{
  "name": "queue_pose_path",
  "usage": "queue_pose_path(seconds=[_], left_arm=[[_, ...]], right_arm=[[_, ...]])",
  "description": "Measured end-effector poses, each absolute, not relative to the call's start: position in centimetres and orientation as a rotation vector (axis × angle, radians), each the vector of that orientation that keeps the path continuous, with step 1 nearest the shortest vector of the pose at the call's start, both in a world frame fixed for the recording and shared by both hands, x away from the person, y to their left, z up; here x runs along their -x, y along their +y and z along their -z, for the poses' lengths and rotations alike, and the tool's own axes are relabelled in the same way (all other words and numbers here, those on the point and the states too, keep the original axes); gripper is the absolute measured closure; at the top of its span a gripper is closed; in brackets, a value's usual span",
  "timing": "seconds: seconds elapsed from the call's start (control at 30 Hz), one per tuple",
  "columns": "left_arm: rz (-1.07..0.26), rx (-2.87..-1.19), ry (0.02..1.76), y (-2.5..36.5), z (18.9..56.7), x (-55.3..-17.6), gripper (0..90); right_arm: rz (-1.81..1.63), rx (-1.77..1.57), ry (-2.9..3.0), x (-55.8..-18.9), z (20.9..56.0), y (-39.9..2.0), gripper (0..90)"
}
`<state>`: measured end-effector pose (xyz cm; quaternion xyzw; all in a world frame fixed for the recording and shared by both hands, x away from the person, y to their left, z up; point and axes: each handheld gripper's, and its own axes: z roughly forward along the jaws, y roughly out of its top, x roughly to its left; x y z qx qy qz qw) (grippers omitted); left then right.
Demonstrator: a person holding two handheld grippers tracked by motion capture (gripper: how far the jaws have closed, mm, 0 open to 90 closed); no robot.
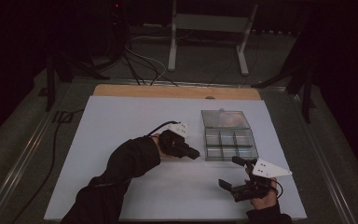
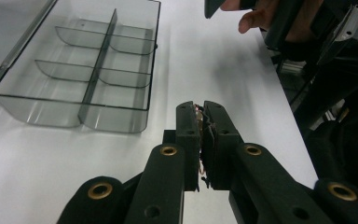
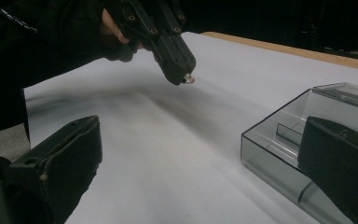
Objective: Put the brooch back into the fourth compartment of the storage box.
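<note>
Hovering just left of the clear compartment box [image 1: 228, 140], the left gripper [image 1: 195, 153] has its jaws pressed together on a small, thin object [image 2: 201, 140] with brownish, wiry edges; what it is cannot be made out. In the right gripper view a pale tip of that object [image 3: 188, 79] pokes out below the jaws, above the white table sheet [image 1: 135, 121]. The box sits open, its lid [image 1: 225, 118] laid flat on the far side, six compartments showing. At the near right corner of the box, the right gripper [image 1: 232, 172] rests with its jaws wide apart, one jaw beside the box wall, nothing between them.
</note>
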<state>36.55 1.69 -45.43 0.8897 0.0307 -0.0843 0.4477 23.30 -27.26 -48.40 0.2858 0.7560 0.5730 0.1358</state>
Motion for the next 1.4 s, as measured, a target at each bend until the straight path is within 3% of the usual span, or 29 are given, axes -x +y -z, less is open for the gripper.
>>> queue_pose_path(seconds=[1.4], left_arm=[[0.214, -2.210, 0.119, -4.5, 47.6, -39.9, 88.0]], right_arm=[[-1.668, -0.825, 2.187, -23.2, 48.4, -27.3, 0.0]])
